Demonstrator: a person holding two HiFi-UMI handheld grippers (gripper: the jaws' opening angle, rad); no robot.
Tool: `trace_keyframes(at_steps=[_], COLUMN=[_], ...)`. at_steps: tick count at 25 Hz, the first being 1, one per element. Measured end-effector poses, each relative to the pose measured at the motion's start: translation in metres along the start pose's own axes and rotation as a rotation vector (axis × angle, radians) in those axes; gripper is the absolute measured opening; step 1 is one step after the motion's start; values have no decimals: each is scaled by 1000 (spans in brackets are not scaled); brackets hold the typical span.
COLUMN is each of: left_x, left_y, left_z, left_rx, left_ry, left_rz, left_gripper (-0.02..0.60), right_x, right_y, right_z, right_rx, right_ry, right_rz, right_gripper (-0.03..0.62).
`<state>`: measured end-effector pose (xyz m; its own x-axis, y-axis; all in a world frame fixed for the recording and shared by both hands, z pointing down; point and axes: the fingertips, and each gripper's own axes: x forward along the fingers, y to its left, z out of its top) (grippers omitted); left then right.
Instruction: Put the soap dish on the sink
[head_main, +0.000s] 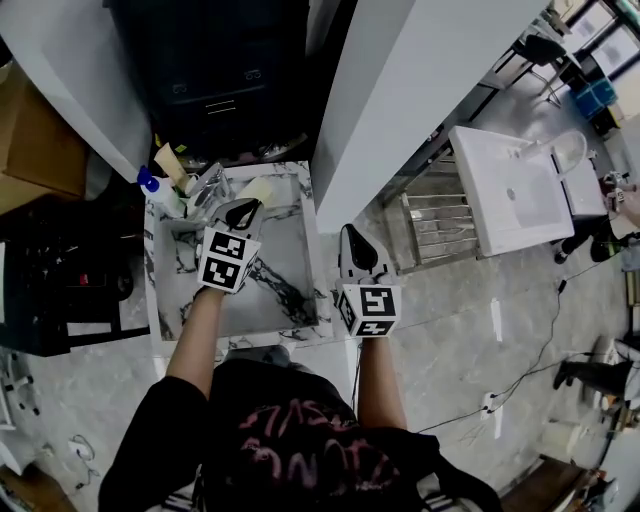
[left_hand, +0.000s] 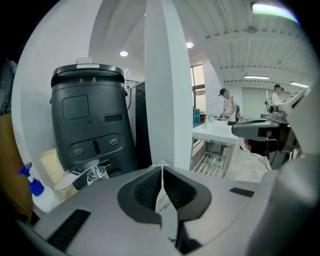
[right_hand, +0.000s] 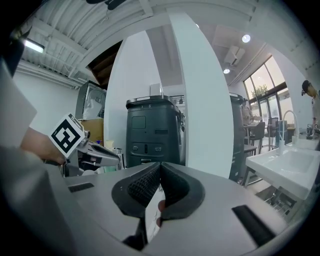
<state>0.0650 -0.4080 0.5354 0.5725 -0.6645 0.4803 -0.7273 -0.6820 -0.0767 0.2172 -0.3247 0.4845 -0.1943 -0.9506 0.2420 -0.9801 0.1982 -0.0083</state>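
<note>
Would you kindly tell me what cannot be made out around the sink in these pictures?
Sink basin: both gripper views, hidden beneath each claw's own body.
Pale item beside the faucet, just ahead of the left claw: head view, too small to identify.
Distant people: left gripper view, too small to see what they do.

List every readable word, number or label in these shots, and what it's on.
"8": on the top band of the dark machine. A small mark to the left of it is too small to read.
Print on the person's black shirt: pink lettering, too blurred to read.
Marker cubes: black-and-white square patterns only, no words.
Bottle with blue cap: no legible label.
Nothing else is readable.
</note>
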Motion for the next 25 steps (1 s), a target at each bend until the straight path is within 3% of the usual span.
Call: trace_keyframes(at_steps=[11, 25], left_x=[-64, -138], left_y=[11, 25], left_z=[37, 71], left_rx=[-36, -26], left_ry=[-127, -276], left_rz=[90, 158], left_gripper=[15, 15], right_x=[-7, -1], right_y=[22, 50], right_z=[25, 57], right_rx=[-13, -66], right_ry=[-45, -67], right_rz=[20, 47], right_gripper=[14, 12])
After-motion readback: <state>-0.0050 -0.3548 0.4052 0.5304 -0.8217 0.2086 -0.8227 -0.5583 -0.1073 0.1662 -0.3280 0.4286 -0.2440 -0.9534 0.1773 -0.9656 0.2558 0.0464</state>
